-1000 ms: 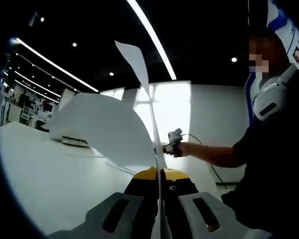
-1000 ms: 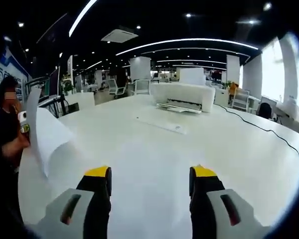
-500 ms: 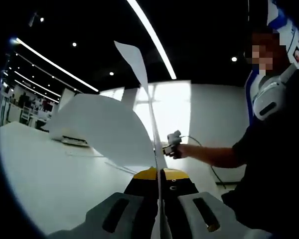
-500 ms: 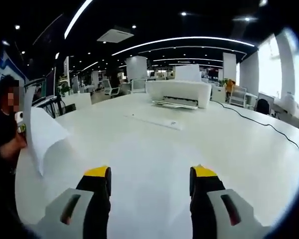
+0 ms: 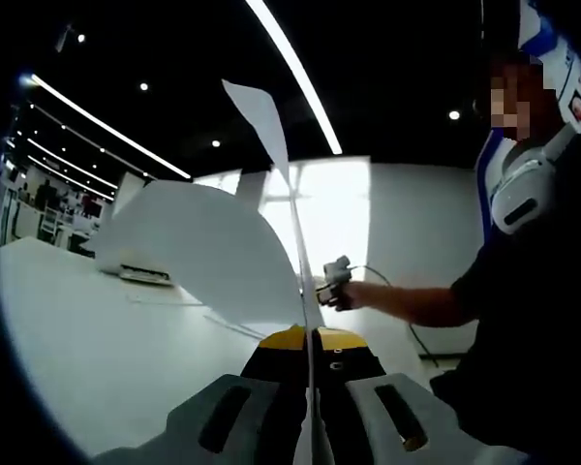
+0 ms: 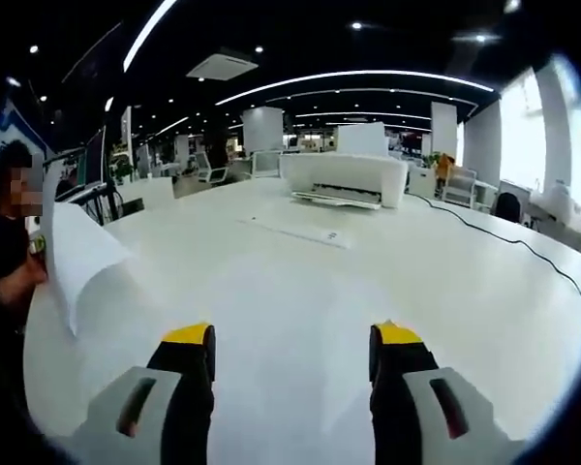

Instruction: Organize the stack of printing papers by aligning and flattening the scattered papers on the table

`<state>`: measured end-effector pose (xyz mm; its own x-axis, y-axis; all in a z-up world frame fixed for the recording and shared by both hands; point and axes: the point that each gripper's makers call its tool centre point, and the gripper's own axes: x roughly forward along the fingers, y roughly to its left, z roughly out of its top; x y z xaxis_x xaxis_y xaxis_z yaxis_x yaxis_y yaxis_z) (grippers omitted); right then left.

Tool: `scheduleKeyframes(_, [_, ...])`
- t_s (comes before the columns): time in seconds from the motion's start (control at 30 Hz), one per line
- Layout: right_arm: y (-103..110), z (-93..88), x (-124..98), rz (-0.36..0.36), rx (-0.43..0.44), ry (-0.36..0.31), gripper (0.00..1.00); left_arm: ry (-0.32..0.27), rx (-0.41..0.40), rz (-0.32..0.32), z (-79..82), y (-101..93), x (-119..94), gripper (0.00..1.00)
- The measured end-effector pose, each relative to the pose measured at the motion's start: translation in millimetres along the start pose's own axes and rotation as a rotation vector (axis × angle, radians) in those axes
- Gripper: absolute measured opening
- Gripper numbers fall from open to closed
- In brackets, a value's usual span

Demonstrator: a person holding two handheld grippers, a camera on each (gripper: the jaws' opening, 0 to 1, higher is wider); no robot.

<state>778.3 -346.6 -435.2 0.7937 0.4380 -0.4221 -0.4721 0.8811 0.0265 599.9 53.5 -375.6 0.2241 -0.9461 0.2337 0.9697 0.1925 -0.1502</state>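
Left gripper view unchanged, papers (image 5: 208, 257) still clamped, right gripper (image 6: 297, 349) still agape

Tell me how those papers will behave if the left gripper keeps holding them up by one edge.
Probably floppy: the papers already bow and fan apart above the left gripper, whose jaws are shut on their lower edge. They look thin and light, so likely to sway or slip loose. The right gripper stands open over the table, holding nothing.
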Motion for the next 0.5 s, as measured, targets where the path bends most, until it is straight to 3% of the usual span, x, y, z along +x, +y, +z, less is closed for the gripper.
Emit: scheduleKeyframes(0.5, [-9.6,-10.1,2.8,-0.013,0.002,0.013,0.6,0.006,-0.001,0.002,-1.5,0.6,1.1,0.06])
